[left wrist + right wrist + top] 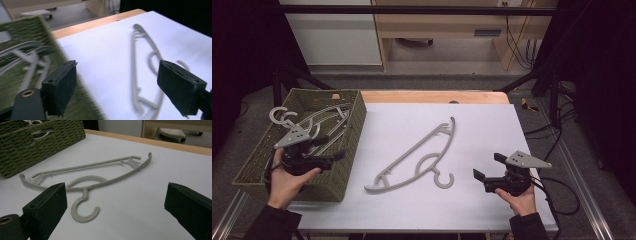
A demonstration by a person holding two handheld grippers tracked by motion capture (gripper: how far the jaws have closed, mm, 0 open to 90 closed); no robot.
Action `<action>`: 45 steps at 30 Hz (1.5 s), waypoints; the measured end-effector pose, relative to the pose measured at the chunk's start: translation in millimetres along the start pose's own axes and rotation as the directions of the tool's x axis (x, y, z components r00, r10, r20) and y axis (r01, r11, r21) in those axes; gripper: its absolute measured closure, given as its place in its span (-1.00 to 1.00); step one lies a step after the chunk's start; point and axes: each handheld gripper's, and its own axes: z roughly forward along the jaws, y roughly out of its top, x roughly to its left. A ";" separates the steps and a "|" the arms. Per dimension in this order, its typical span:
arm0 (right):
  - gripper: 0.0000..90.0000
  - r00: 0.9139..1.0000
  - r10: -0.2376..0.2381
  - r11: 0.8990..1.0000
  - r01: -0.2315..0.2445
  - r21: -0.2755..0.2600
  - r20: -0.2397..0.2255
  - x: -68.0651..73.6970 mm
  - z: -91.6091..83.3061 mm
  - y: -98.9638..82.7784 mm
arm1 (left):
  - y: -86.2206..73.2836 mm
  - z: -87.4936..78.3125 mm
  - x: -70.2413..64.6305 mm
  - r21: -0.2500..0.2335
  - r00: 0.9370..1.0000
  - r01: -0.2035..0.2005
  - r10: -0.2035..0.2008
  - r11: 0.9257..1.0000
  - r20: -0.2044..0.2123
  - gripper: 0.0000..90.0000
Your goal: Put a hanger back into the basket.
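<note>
Jaws wide on left gripper over basket edge; right gripper low beside hanger.

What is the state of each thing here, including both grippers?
Hanger on the table: lying flat, untouched.
Basket: upright, holding hangers.
Hangers in the basket: lying piled.
Left gripper: jaws open, empty.
Right gripper: jaws open, empty.

1. A basket sits at the worktop's left edge, with hangers in it.
2. One hanger lies on the worktop, right of the basket.
3. The left gripper is over the basket; the right gripper is right of the hanger.
</note>
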 end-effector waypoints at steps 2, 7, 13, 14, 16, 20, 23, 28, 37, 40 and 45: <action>-0.90 1.000 0.003 1.000 -0.003 -0.005 0.004 0.3 -0.4 0.3 | -1.2 6.3 -11.5 -0.007 1.000 -0.016 0.016 1.000 0.021 -0.68; -0.90 1.000 0.007 1.000 -0.007 -0.009 0.004 0.4 -1.9 0.7 | -6.4 24.0 -38.3 0.006 0.996 -0.044 0.043 0.999 0.080 -0.70; -0.90 1.000 0.002 1.000 -0.002 -0.006 0.003 -0.1 -2.4 0.5 | -10.0 45.0 -62.0 0.039 0.989 -0.086 0.081 0.995 0.126 -0.70; -0.90 1.000 0.004 1.000 -0.004 -0.006 0.003 0.1 -2.4 0.5 | -10.7 48.3 -64.5 0.047 0.987 -0.090 0.083 0.995 0.136 -0.69; -0.90 1.000 0.002 1.000 -0.002 -0.005 0.006 0.1 -2.3 0.4 | -12.4 55.2 -70.3 0.062 0.985 -0.096 0.086 0.993 0.152 -0.69; -0.90 1.000 0.005 1.000 -0.005 -0.014 0.007 0.0 -3.0 0.9 | -15.5 67.8 -82.2 0.083 0.979 -0.118 0.102 0.990 0.178 -0.68; -0.90 1.000 0.005 1.000 -0.005 -0.013 0.007 -0.1 -3.7 0.9 | -15.7 76.0 -89.8 0.099 0.975 -0.135 0.114 0.986 0.192 -0.68; -0.90 1.000 0.006 1.000 -0.006 -0.013 0.005 0.0 -3.5 0.8 | -16.2 92.7 -101.6 0.140 0.967 -0.163 0.130 0.977 0.218 -0.64; -0.90 1.000 0.006 1.000 -0.006 -0.010 0.004 -0.2 -3.6 0.8 | -22.3 123.0 -114.9 0.232 0.960 -0.191 0.132 0.954 0.245 -0.51; -0.90 1.000 0.002 1.000 -0.002 -0.008 0.001 -0.2 -3.4 0.6 | -23.3 132.2 -116.5 0.254 0.960 -0.194 0.130 0.947 0.250 -0.45; -0.90 1.000 0.003 1.000 -0.003 -0.007 -0.006 0.3 -3.4 0.5 | -27.0 146.9 -117.1 0.305 0.959 -0.209 0.133 0.929 0.252 -0.34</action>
